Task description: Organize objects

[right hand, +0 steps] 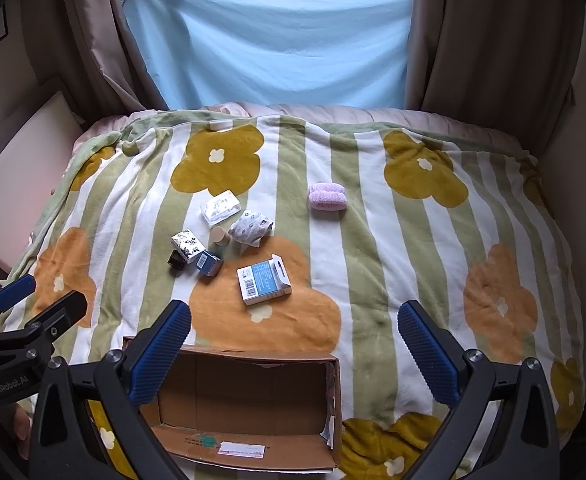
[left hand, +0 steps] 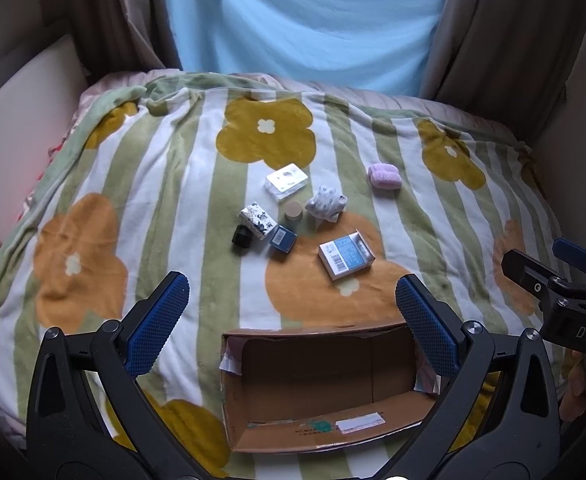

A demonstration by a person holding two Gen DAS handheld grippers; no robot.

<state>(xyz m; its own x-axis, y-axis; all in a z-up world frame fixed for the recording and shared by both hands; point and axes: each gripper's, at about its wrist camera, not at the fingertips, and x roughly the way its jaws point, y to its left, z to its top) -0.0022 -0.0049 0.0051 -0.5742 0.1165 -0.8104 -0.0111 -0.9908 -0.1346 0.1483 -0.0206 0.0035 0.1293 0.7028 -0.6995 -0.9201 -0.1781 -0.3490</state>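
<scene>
cardboard box [left hand: 325,384] empty; both grippers' fingers wide; right view alone shows window glass.

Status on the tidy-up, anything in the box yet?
Nothing done: cardboard box holds no items. Nothing in hand: left gripper and right gripper have jaws open. Left: blue-white carton, pink bundle and the small cluster, all on the blanket.

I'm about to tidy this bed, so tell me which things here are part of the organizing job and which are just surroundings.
For the job:
cardboard box, open and empty
light blue box
small dark blue box
floral box
black cube
clear case
round jar
patterned pouch
pink fluffy roll

Just surroundings:
flowered blanket
blue sheet
curtains
</scene>
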